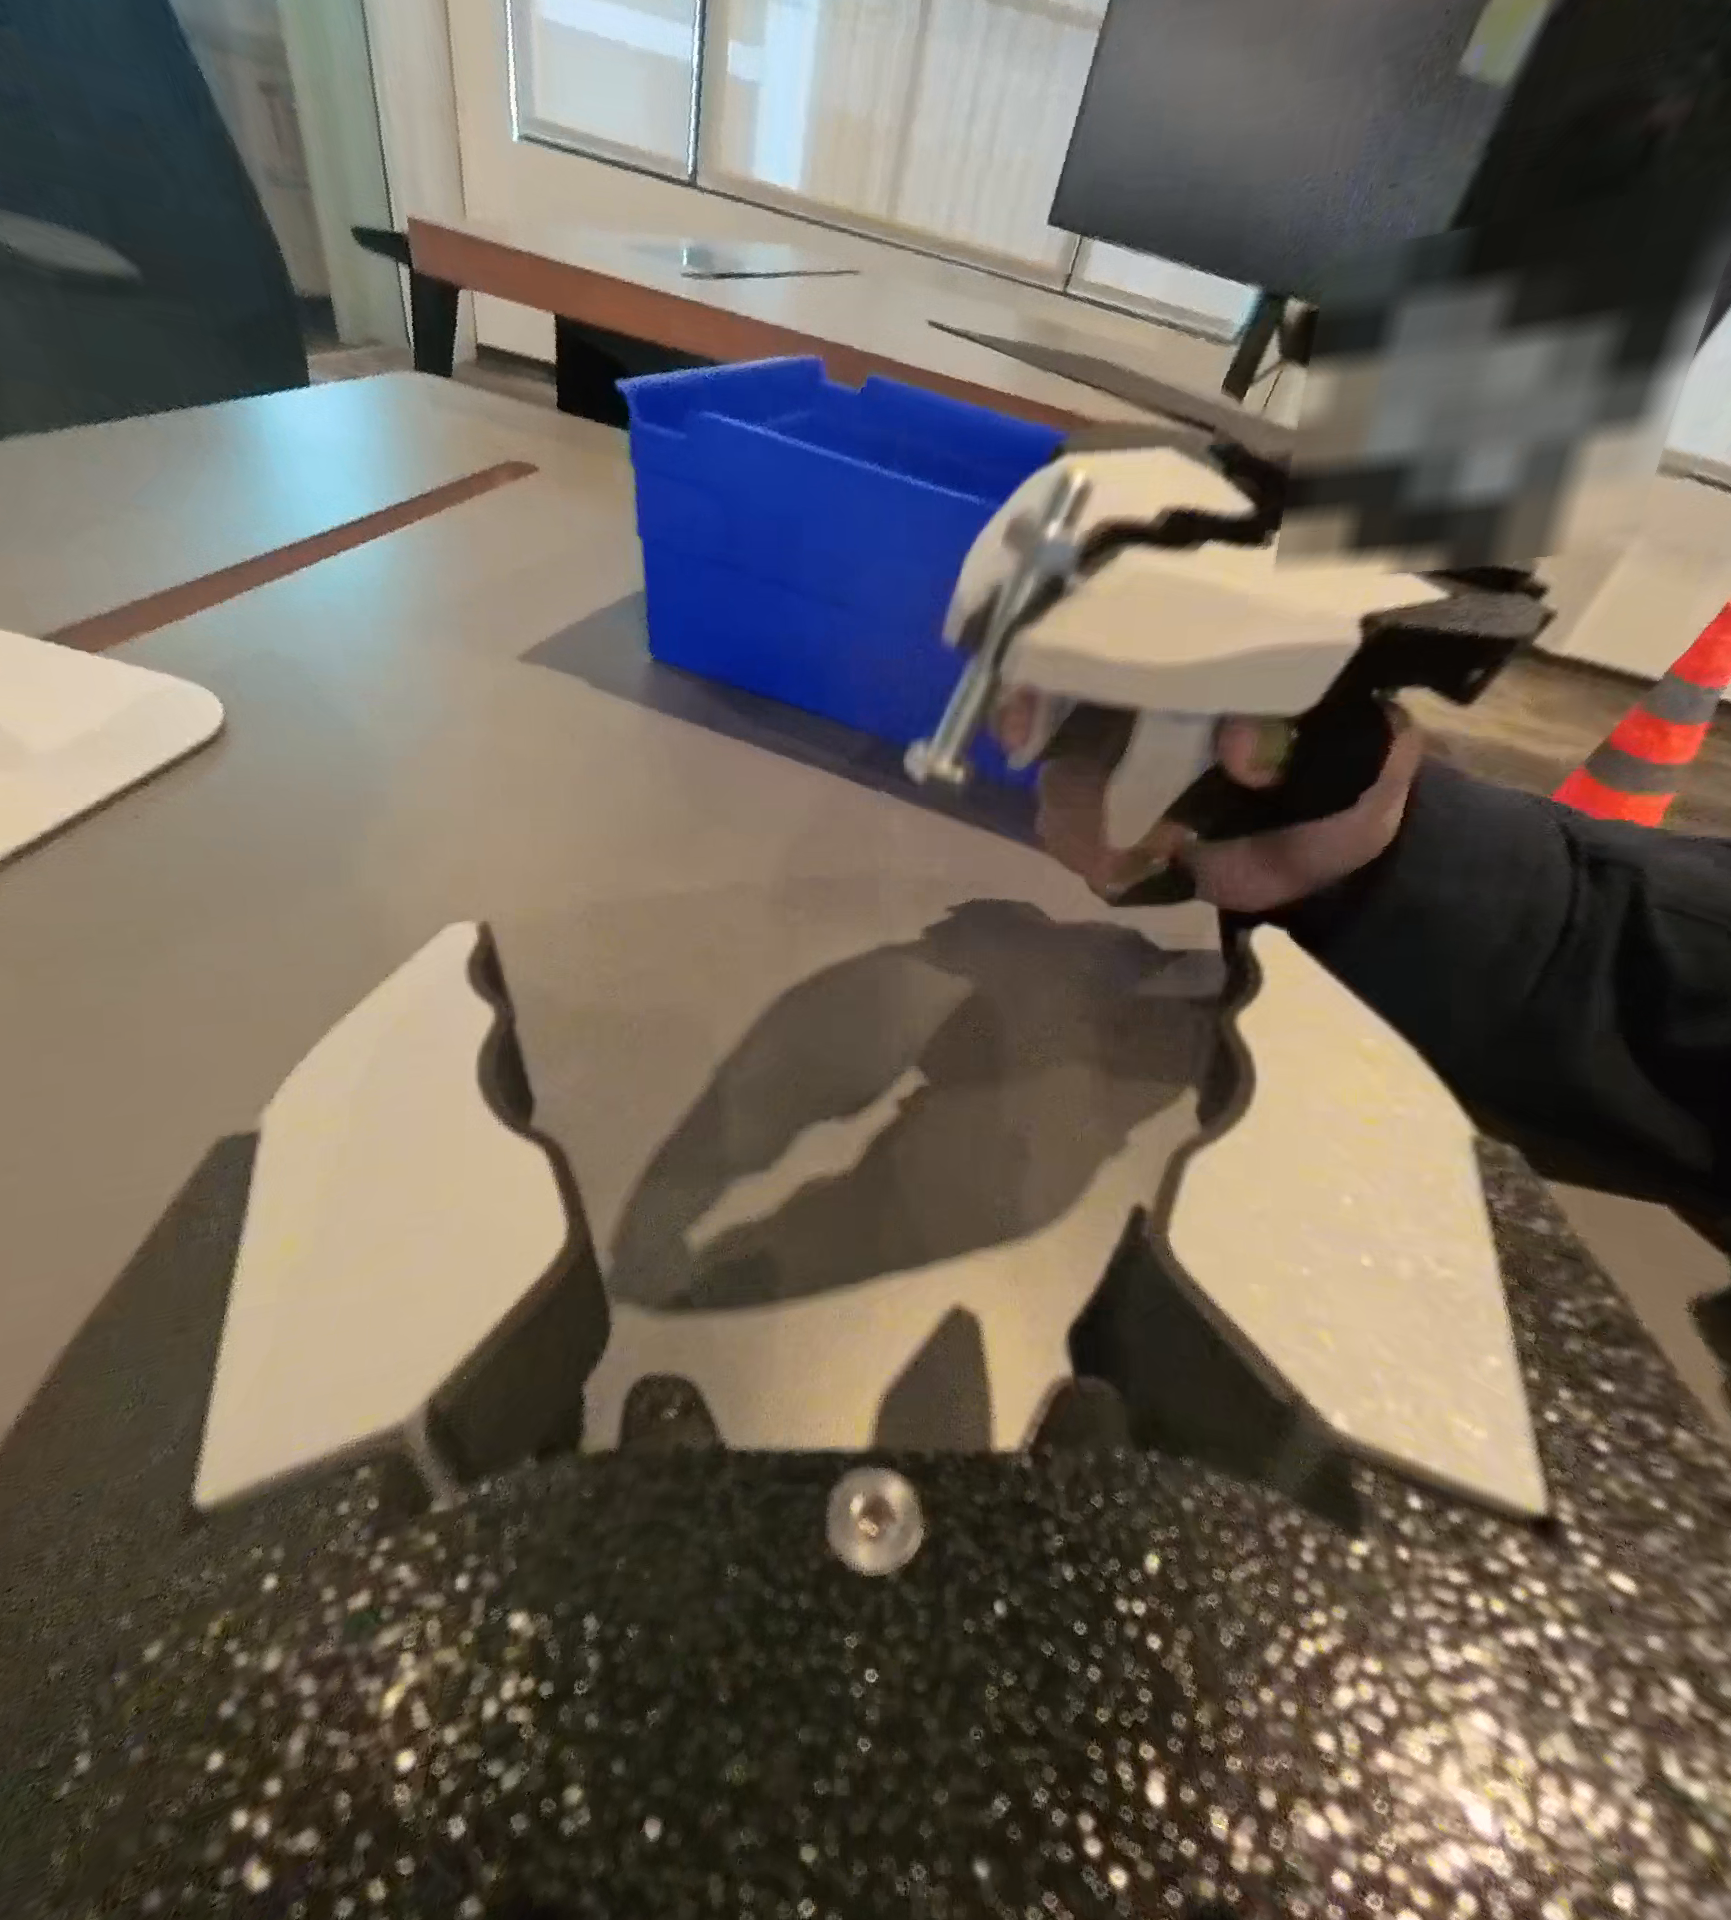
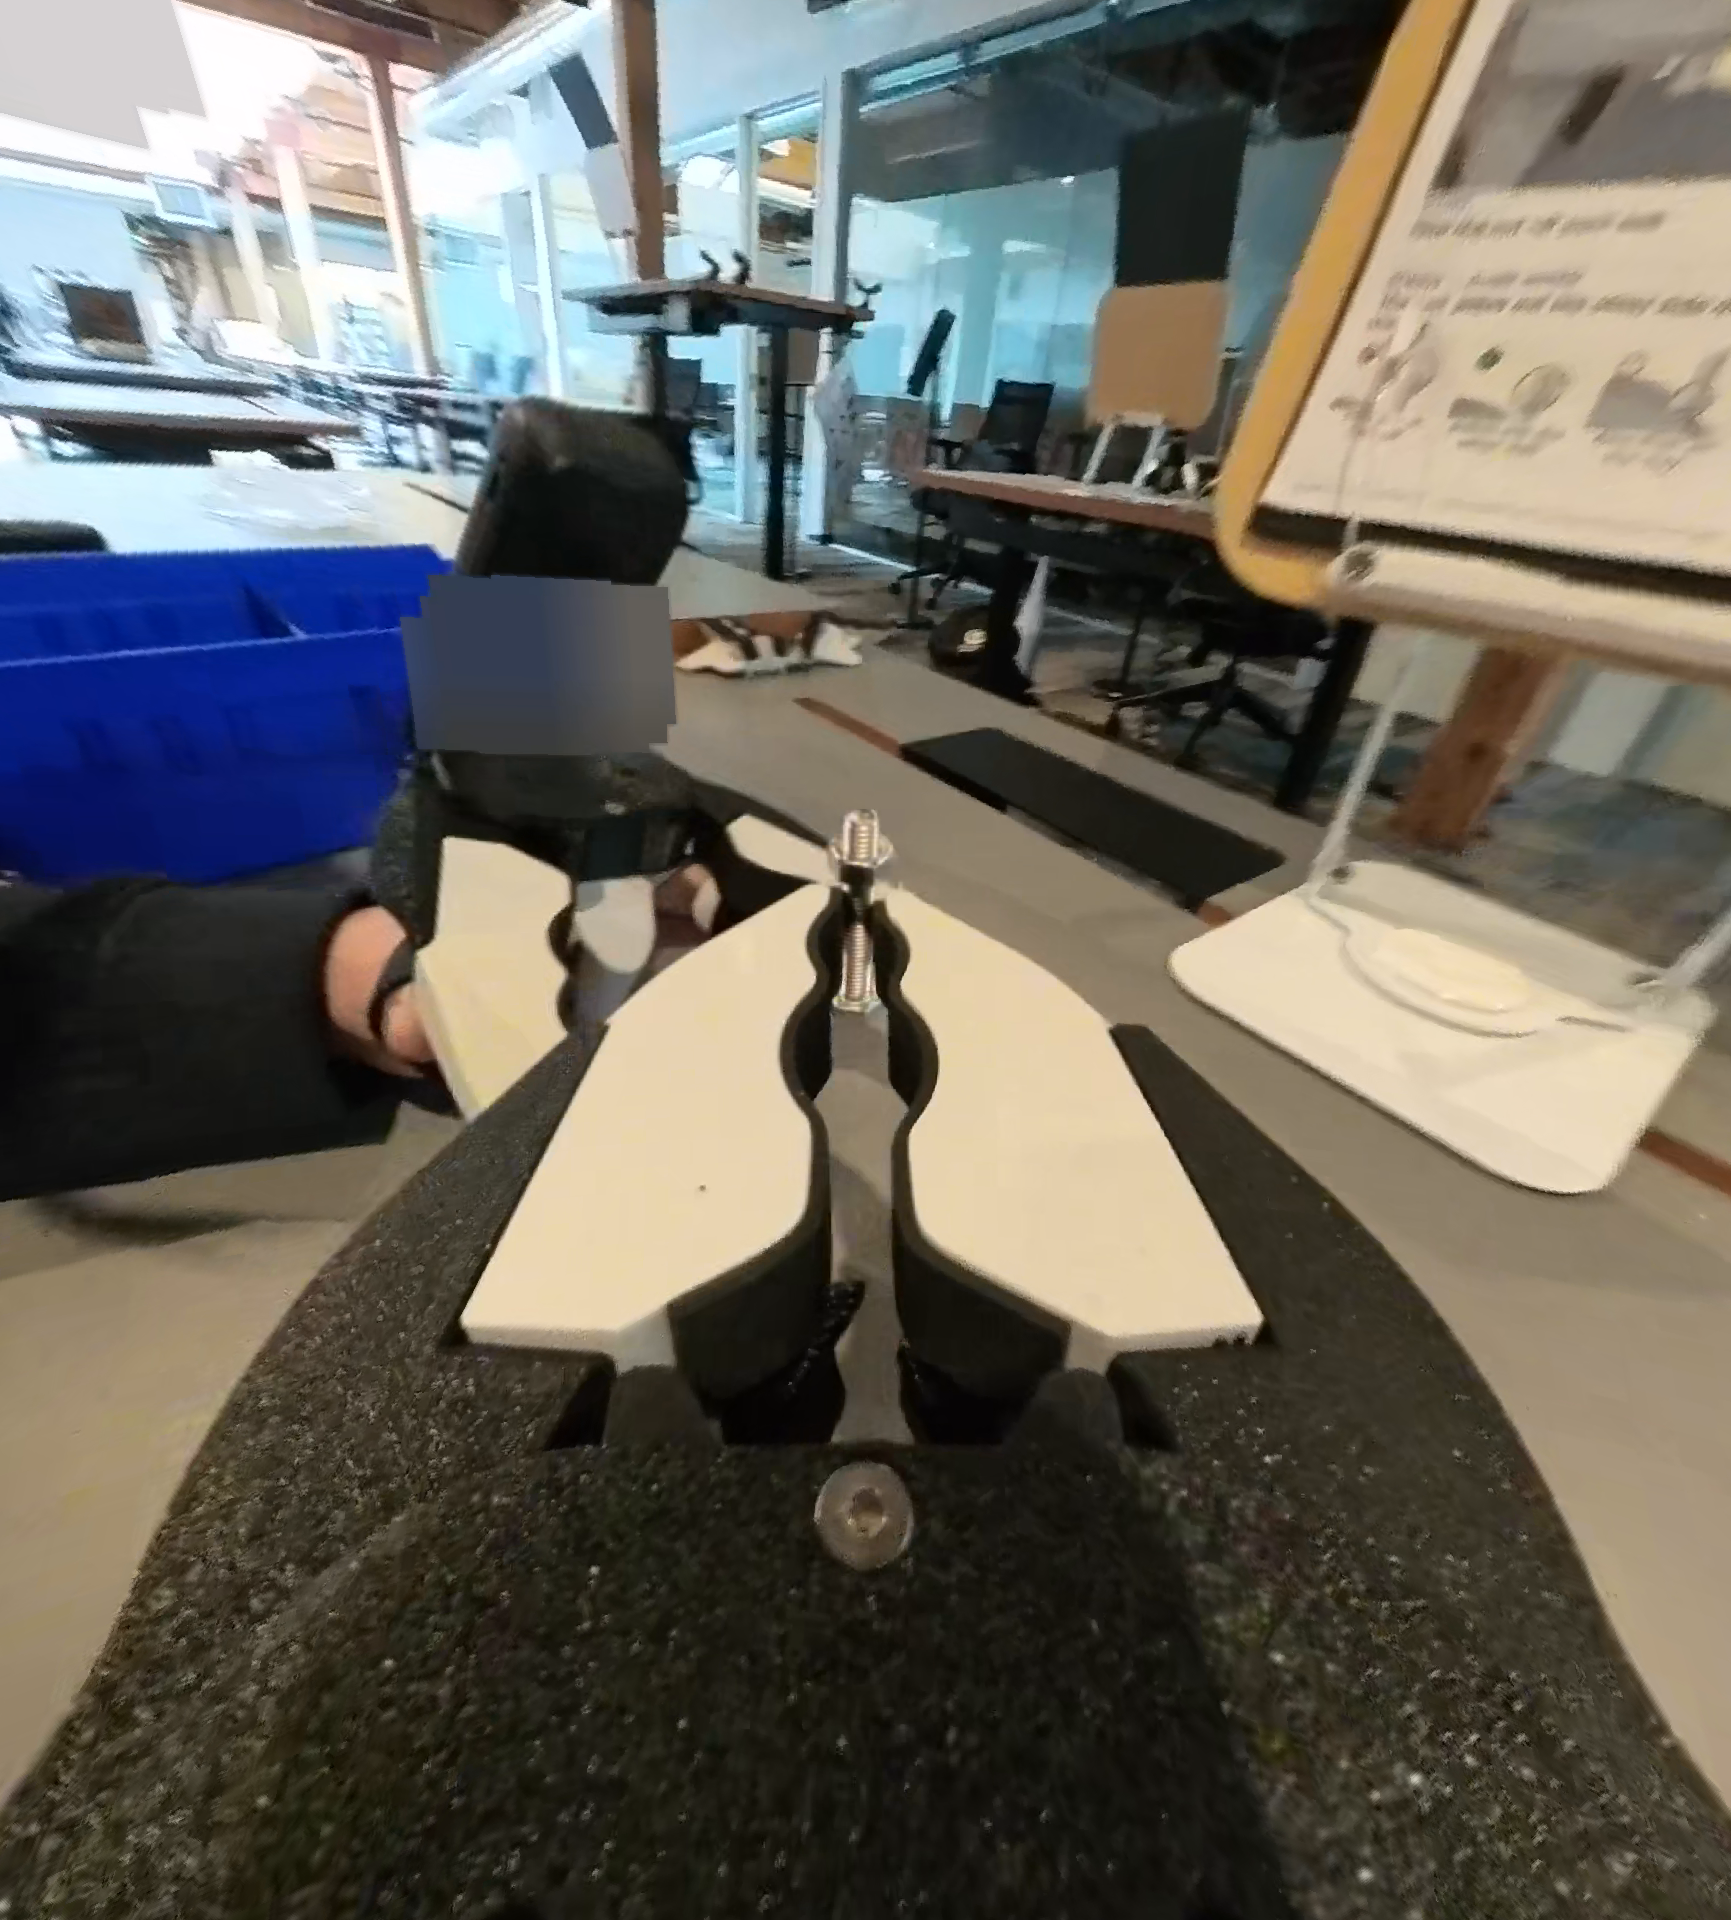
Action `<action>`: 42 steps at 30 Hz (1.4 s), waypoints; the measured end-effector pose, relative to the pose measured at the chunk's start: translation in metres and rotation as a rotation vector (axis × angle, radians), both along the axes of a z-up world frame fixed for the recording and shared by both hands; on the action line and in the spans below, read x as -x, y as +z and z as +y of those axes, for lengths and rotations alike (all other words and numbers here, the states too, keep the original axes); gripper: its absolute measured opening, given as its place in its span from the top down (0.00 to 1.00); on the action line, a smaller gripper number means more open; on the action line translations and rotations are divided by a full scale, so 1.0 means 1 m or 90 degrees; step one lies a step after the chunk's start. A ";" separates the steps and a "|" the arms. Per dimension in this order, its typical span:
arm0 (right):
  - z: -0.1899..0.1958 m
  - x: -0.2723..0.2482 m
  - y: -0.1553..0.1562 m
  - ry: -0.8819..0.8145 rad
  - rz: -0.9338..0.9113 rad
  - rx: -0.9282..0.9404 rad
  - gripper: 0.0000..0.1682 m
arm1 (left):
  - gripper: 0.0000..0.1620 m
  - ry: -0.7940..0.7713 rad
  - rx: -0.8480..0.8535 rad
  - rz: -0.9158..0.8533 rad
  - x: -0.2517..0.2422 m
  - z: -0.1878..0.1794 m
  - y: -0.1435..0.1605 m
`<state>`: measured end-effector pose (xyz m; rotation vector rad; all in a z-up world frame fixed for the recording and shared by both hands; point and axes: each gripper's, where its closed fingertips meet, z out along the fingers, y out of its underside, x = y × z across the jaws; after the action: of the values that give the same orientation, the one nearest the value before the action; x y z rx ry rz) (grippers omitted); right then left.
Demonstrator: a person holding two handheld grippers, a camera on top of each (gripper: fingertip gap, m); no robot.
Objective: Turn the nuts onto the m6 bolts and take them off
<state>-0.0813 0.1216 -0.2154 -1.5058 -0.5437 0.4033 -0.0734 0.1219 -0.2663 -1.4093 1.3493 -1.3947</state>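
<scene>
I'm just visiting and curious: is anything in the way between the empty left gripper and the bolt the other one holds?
Nothing visible. The left gripper is open over bare table, and the bolt in the right gripper hangs in open air ahead of it.

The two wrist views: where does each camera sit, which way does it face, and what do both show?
Left wrist view: sits on the left gripper, open above the grey table; faces the blue bin and the right gripper, which clamps the bolt; a hand shows.
Right wrist view: sits on the right gripper, faces the room and a white stand; the left gripper and hand show.
Shared: bin, bolt, table, both grippers.
</scene>
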 end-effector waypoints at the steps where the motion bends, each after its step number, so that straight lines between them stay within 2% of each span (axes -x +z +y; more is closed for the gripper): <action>1: -0.003 -0.006 0.010 -0.019 -0.012 -0.013 0.97 | 0.21 0.006 0.001 -0.010 0.000 0.000 0.003; 3: -0.017 -0.017 0.041 -0.063 -0.050 -0.055 0.97 | 0.20 0.014 -0.016 -0.019 0.000 0.000 0.006; 5: -0.035 -0.042 0.065 -0.154 -0.136 -0.069 0.97 | 0.19 0.025 -0.041 -0.008 -0.002 0.000 0.004; 7: -0.050 -0.091 0.067 -0.285 -0.254 0.004 0.97 | 0.19 0.026 -0.067 0.016 -0.004 -0.002 -0.002; 10: -0.081 -0.185 0.022 -0.436 -0.368 0.287 0.97 | 0.19 0.025 -0.108 0.041 -0.007 -0.004 -0.008; 12: -0.112 -0.237 -0.022 -0.488 -0.394 0.514 0.97 | 0.19 0.028 -0.131 0.050 -0.009 -0.005 -0.010; 14: -0.138 -0.269 -0.055 -0.507 -0.411 0.671 0.97 | 0.19 0.032 -0.140 0.055 -0.009 -0.004 -0.011; 18: -0.163 -0.293 -0.094 -0.503 -0.414 0.842 0.97 | 0.19 0.043 -0.123 0.041 -0.007 0.001 -0.006; 22: -0.163 -0.297 -0.110 -0.484 -0.426 0.870 0.94 | 0.19 0.052 -0.092 0.021 -0.004 0.007 -0.001; 24: -0.162 -0.298 -0.112 -0.484 -0.423 0.865 0.88 | 0.19 0.056 -0.078 0.016 -0.003 0.009 0.001; 26: -0.161 -0.300 -0.107 -0.500 -0.405 0.848 0.87 | 0.19 0.061 -0.070 0.013 -0.002 0.012 0.002; 28: -0.162 -0.301 -0.087 -0.542 -0.411 0.809 0.89 | 0.19 0.069 -0.069 0.011 -0.001 0.014 0.003; 30: -0.152 -0.287 -0.049 -0.582 -0.387 0.705 0.93 | 0.22 0.087 -0.075 0.007 0.000 0.019 0.005; 32: -0.129 -0.251 -0.003 -0.574 -0.326 0.553 0.99 | 0.26 0.113 -0.075 0.004 0.002 0.026 0.006; 34: -0.099 -0.201 0.039 -0.525 -0.259 0.392 1.00 | 0.31 0.142 -0.064 0.004 0.004 0.033 0.007; 36: -0.072 -0.148 0.061 -0.452 -0.195 0.279 1.00 | 0.34 0.162 -0.058 0.000 0.006 0.038 0.008; 39: -0.030 -0.091 0.055 -0.382 -0.126 0.173 1.00 | 0.44 0.198 -0.059 -0.012 0.011 0.046 0.012; 42: 0.010 -0.059 0.020 -0.363 -0.084 0.101 1.00 | 0.62 0.239 -0.060 -0.042 0.017 0.054 0.021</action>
<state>-0.0226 0.1312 -0.1949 -1.7694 -0.1656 -0.0998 -0.0901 0.1763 -0.2449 -1.4512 1.0290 -1.1052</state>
